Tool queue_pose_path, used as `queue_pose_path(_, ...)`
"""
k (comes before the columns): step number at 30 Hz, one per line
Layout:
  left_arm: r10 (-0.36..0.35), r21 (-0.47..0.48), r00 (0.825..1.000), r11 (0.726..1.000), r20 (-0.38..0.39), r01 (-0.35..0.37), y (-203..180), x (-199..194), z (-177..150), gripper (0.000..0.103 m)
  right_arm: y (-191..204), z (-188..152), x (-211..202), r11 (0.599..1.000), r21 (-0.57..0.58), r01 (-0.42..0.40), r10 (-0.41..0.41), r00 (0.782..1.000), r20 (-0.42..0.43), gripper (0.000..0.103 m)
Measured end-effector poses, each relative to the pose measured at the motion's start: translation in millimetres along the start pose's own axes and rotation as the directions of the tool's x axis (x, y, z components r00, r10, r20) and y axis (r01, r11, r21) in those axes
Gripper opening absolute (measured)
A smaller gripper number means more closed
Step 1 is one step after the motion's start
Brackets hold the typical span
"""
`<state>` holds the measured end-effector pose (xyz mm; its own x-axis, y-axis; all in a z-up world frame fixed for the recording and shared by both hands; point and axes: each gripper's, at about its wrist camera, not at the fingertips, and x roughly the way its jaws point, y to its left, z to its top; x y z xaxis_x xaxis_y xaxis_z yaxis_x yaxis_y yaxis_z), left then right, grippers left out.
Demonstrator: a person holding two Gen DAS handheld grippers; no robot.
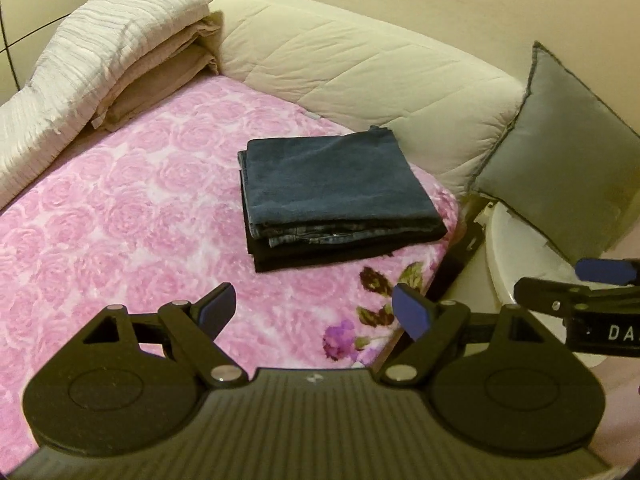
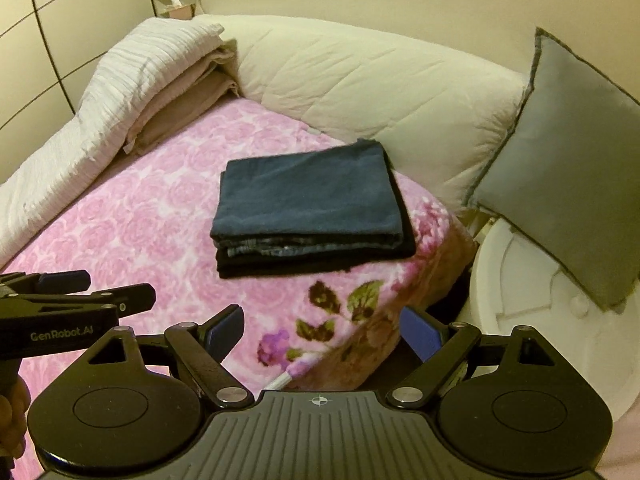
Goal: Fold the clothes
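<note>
Clothes (image 1: 340, 196) folded in a stack, blue piece over jeans over black, lying on pink blanket (image 1: 120, 220) ahead of both sets of fingers, well apart from them. Left gripper (image 1: 314, 312) fingers spread, empty; right gripper (image 2: 322, 330) fingers spread, empty, beside it. Grey cushion (image 1: 560, 152) right of the fingers, folded bedding (image 1: 100, 56) far left.
</note>
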<state>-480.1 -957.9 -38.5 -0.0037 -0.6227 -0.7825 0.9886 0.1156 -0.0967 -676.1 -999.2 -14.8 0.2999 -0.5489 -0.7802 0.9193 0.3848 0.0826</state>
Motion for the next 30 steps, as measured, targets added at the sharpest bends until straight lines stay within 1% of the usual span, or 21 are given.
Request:
queue_pose_path(3,0.024,-0.024,1.0,0.999,-0.015,-0.024,-9,5,4,0.083,-7,5,4,1.0,-0.019,-0.016,0.016,1.0,0.001,0.088)
queue_pose_path(5,0.023,-0.044,0.999,0.999,-0.024,-0.024,-15,7,7,0.083,-15,10,6,0.999,-0.031,-0.028,0.028,1.0,-0.006,0.088)
queue_pose_path(10,0.05,-0.064,0.999,0.997,-0.019,-0.051,-34,12,12,0.083,-36,17,11,0.997,-0.053,-0.056,0.056,0.998,-0.013,0.088)
queue_pose_path(15,0.065,-0.086,0.998,0.994,-0.022,-0.067,-50,17,13,0.083,-52,18,19,0.993,-0.071,-0.09,0.088,0.996,-0.032,0.088)
queue_pose_path(20,0.077,-0.108,0.997,0.991,-0.02,-0.078,-55,13,12,0.083,-56,19,18,0.989,-0.098,-0.113,0.11,0.993,-0.037,0.088)
queue_pose_path(24,0.106,-0.105,0.994,0.989,-0.018,-0.107,-58,10,13,0.083,-57,20,17,0.985,-0.112,-0.129,0.125,0.991,-0.039,0.088)
queue_pose_path(30,0.12,-0.093,0.993,0.989,0.001,-0.119,-63,5,15,0.083,-58,21,17,0.982,-0.121,-0.142,0.138,0.99,-0.042,0.088)
